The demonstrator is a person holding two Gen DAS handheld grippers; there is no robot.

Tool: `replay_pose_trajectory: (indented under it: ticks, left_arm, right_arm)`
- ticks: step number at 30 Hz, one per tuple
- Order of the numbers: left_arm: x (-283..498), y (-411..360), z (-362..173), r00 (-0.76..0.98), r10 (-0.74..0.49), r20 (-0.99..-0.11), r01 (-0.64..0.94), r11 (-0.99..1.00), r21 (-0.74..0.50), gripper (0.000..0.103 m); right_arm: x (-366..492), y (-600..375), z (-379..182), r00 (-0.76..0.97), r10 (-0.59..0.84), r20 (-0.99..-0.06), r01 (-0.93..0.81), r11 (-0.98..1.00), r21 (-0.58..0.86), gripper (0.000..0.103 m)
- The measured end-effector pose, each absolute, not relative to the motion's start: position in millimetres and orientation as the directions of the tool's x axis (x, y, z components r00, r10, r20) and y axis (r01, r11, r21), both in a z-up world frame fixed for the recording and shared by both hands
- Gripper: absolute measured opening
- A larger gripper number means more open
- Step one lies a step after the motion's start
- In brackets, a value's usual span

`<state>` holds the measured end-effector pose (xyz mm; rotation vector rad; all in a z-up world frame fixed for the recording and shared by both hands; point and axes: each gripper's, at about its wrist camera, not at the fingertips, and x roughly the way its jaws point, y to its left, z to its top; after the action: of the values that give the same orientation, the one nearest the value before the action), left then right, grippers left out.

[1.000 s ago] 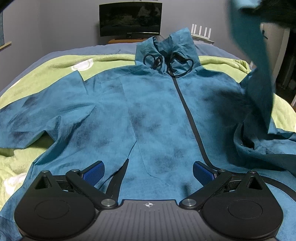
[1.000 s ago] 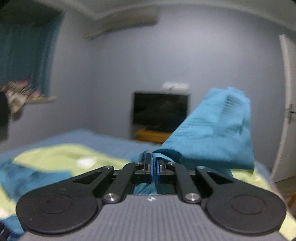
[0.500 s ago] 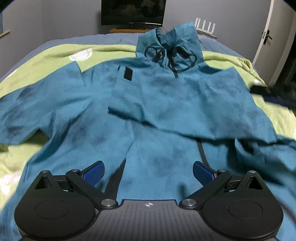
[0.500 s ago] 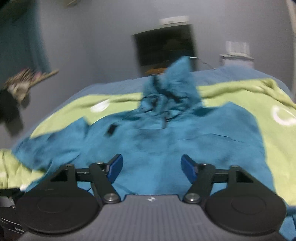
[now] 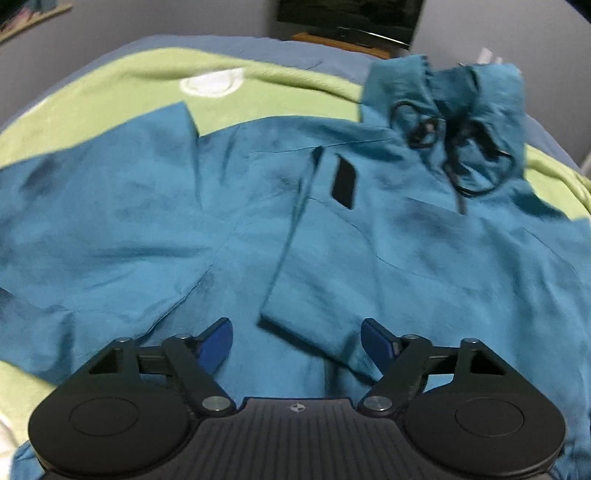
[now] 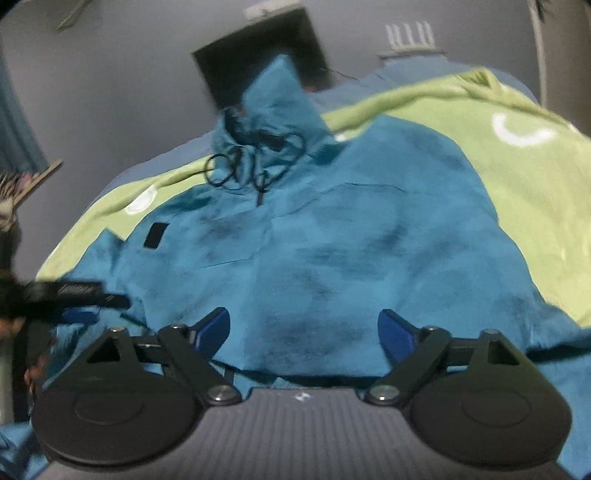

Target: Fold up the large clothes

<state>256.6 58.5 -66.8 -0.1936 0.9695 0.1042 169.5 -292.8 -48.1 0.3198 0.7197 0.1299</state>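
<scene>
Home bedroom: a bed with a green patterned blanket [image 5: 122,92] over a blue-grey sheet [image 5: 236,44], a dark flat screen [image 5: 347,14] on a wooden stand [image 5: 340,40], plain grey walls [image 6: 122,92]

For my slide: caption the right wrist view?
Open right gripper above teal hooded jacket on green blanket.

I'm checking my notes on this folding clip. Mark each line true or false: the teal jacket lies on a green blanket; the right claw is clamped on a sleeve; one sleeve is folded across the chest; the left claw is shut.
1. The teal jacket lies on a green blanket. True.
2. The right claw is clamped on a sleeve. False: its jaws have just been opening and grip nothing.
3. One sleeve is folded across the chest. True.
4. The left claw is shut. False: it is open.
</scene>
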Motion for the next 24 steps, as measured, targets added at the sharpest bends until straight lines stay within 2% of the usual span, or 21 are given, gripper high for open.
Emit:
replay_pose_trajectory:
  ticks: [3, 4, 5, 6, 7, 8, 13, 17, 21, 24]
  left_arm:
    - [270, 62, -84, 0.550, -0.008, -0.835, -0.200, 0.970, -0.141, 0.077]
    - [271, 61, -89, 0.545, -0.012, -0.838, -0.203, 0.968, -0.146, 0.072]
    - [271, 59, -92, 0.550, -0.014, -0.835, -0.200, 0.968, -0.148, 0.053]
    - [272, 58, -92, 0.562, -0.024, -0.827, -0.186, 0.970, -0.155, 0.040]
    - [272, 55, -92, 0.571, -0.004, -0.821, -0.183, 0.974, -0.132, 0.016]
    - [271, 53, -90, 0.585, 0.017, -0.811, -0.180, 0.978, -0.109, 0.008]
    - [251, 68, -61, 0.694, 0.051, -0.718, -0.211, 0.968, -0.135, 0.004]
    - [241, 90, -61, 0.666, 0.094, -0.740, -0.297, 0.943, -0.148, 0.004]
    - [232, 79, -69, 0.629, 0.159, -0.761, -0.267, 0.964, -0.020, 0.005]
    - [227, 78, -75, 0.605, 0.174, -0.777, -0.266, 0.964, 0.008, 0.012]
  right_arm:
    - [165, -284, -46, 0.761, 0.237, -0.604, -0.057, 0.951, 0.303, 0.089]
    - [163, -283, -44, 0.769, 0.240, -0.592, -0.068, 0.952, 0.298, 0.090]
    - [160, -281, -41, 0.776, 0.240, -0.583, -0.074, 0.953, 0.294, 0.092]
    - [159, -280, -40, 0.787, 0.237, -0.569, -0.077, 0.954, 0.290, 0.094]
    - [157, -280, -39, 0.797, 0.232, -0.557, -0.076, 0.955, 0.288, 0.095]
    - [156, -281, -38, 0.806, 0.224, -0.547, -0.069, 0.955, 0.288, 0.098]
    - [154, -289, -31, 0.844, 0.123, -0.522, 0.030, 0.961, 0.275, 0.101]
    - [157, -296, -31, 0.840, 0.063, -0.539, 0.101, 0.957, 0.270, 0.101]
    - [178, -309, -53, 0.721, -0.067, -0.689, 0.265, 0.946, 0.186, 0.101]
    - [192, -324, -75, 0.607, -0.067, -0.792, 0.345, 0.920, 0.187, 0.101]
